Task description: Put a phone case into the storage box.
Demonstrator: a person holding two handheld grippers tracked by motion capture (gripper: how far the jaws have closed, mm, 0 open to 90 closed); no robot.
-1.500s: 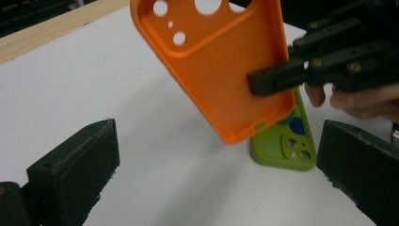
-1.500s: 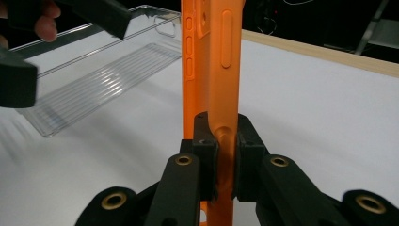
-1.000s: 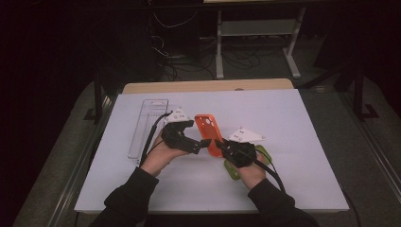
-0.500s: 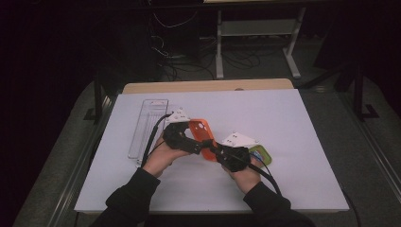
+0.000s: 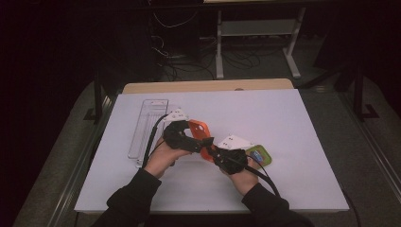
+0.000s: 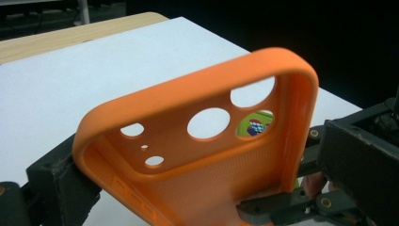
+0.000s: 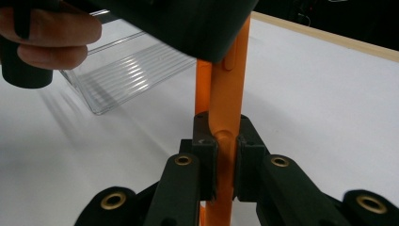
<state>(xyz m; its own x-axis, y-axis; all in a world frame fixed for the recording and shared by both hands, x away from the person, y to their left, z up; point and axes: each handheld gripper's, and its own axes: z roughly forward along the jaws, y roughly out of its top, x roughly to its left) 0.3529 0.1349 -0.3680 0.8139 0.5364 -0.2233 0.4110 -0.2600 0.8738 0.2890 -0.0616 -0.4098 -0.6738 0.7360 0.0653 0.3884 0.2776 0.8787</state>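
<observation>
The orange phone case (image 6: 197, 141) hangs above the white table (image 5: 293, 123), held between both grippers. The right gripper (image 7: 221, 160) has its jaws nearly closed, pinching one side wall edge-on; the left gripper (image 5: 182, 137) clamps the opposite edge. The case's long axis runs away from the right jaws. A clear plastic tray (image 7: 127, 70) lies beyond, a green phone (image 5: 259, 155) just beside the right hand.

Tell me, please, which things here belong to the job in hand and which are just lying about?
In the job:
- orange phone case, held off the table
- left gripper, jaws clamping the case
- right gripper, jaws shut on the case's edge

Lying about:
- clear plastic tray
- green card, beside the right hand
</observation>
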